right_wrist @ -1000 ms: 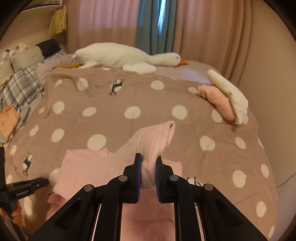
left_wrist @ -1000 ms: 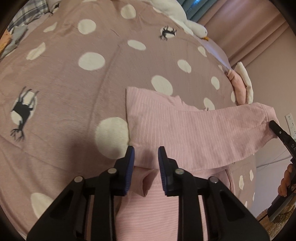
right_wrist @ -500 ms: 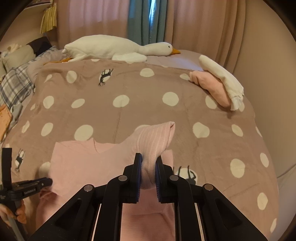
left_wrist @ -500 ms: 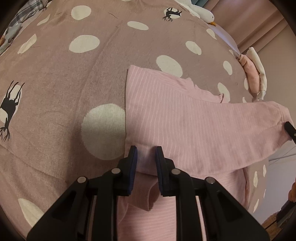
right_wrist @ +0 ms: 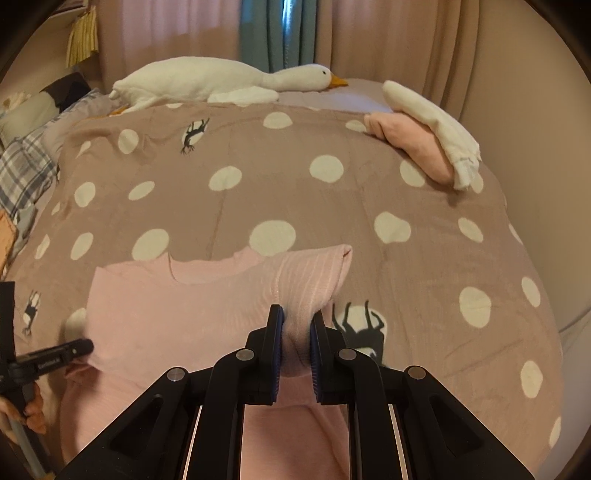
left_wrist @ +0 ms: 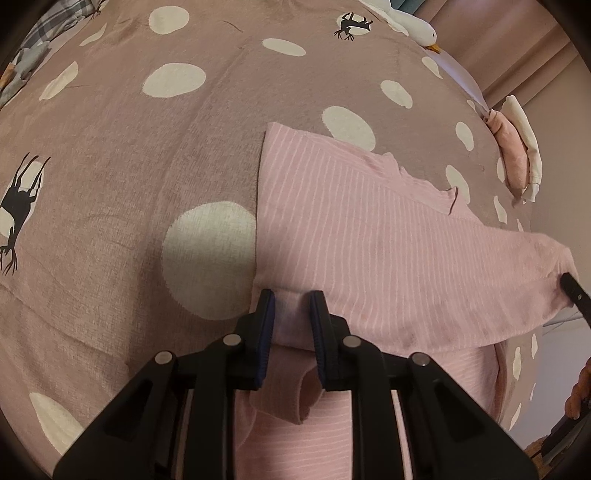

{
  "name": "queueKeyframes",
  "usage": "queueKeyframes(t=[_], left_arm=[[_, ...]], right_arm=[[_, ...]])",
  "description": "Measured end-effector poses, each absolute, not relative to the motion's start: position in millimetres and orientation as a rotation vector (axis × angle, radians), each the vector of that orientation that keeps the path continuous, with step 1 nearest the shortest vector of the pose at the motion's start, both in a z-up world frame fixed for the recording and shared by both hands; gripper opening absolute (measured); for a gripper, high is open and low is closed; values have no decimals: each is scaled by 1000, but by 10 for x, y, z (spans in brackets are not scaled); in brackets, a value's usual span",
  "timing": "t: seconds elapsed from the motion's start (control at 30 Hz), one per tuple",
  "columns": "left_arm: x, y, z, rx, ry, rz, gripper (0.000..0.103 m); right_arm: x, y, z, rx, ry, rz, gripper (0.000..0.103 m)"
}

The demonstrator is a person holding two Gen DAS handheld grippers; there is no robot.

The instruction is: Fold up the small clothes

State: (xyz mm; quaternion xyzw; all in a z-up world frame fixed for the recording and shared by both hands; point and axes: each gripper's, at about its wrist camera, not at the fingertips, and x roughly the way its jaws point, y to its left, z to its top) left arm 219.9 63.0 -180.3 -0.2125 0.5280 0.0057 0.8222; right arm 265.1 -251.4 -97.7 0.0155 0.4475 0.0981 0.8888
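A pink ribbed garment (left_wrist: 369, 236) lies on the spotted bedspread (left_wrist: 147, 147), its upper part folded over its lower part. My left gripper (left_wrist: 291, 306) is shut on the garment's folded edge at its left side. My right gripper (right_wrist: 297, 325) is shut on the bunched fabric (right_wrist: 314, 277) at the garment's right side, lifted a little. The garment spreads left in the right wrist view (right_wrist: 177, 310). The right gripper's tip shows at the far right of the left wrist view (left_wrist: 572, 290); the left gripper shows at the left of the right wrist view (right_wrist: 55, 356).
A white plush goose (right_wrist: 221, 79) lies at the far end of the bed. A pile of pink and white clothes (right_wrist: 424, 140) sits at the far right edge. Plaid pillows (right_wrist: 22, 173) are at the left. Curtains (right_wrist: 280, 33) hang behind. The bed's right edge drops off.
Both grippers have carried the held garment edge forward and down over the lower part, and the fold now lies lower and flatter on the bed.
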Motion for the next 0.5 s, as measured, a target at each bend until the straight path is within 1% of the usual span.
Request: queueKeyframes(t=[0.5], left_arm=[[2200, 661, -1839, -475, 1119, 21, 22]], right_arm=[[2595, -2653, -1394, 89, 1022, 190, 14]])
